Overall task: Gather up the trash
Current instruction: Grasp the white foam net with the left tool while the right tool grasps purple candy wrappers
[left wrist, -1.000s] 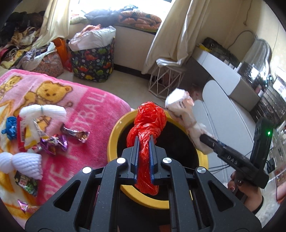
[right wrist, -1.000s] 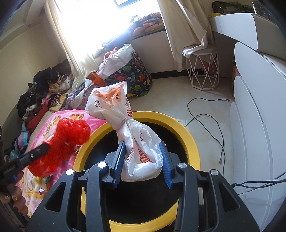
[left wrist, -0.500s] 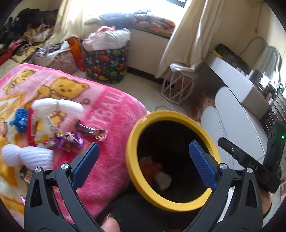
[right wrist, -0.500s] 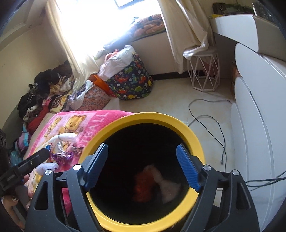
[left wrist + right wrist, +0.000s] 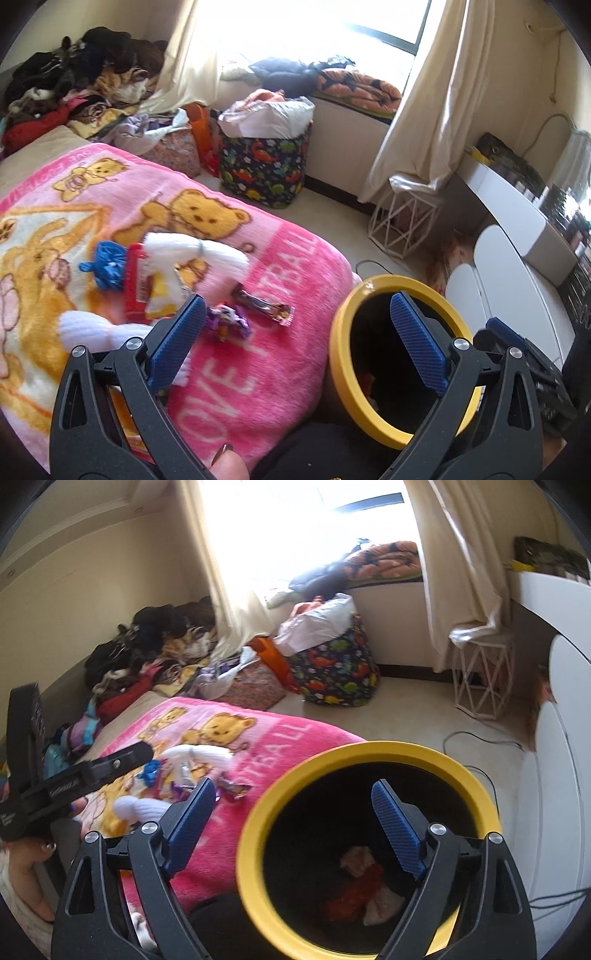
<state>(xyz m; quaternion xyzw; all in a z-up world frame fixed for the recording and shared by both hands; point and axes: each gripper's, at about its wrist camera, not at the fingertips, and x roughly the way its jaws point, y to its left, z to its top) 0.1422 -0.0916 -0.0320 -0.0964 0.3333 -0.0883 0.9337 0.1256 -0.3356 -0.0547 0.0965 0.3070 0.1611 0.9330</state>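
Note:
A yellow-rimmed black bin (image 5: 343,325) (image 5: 369,753) stands beside the bed. A red bag (image 5: 354,893) and a white bag (image 5: 384,904) lie at its bottom. My left gripper (image 5: 295,332) is open and empty, between the pink blanket (image 5: 266,376) and the bin. My right gripper (image 5: 291,823) is open and empty over the bin's left rim. On the blanket lie candy wrappers (image 5: 262,306), a purple wrapper (image 5: 227,321), a blue bag (image 5: 107,266), a red packet (image 5: 135,280) and white foam sleeves (image 5: 195,251).
A dinosaur-print basket (image 5: 264,170) and a white wire stool (image 5: 402,221) stand on the floor by the window. White furniture (image 5: 509,273) is right of the bin. Clothes (image 5: 74,85) are piled at the bed's far end. A cable (image 5: 476,738) lies on the floor.
Both grippers opened and dropped the red bag and the white bag into the bin. Both then swung left, toward the blanket.

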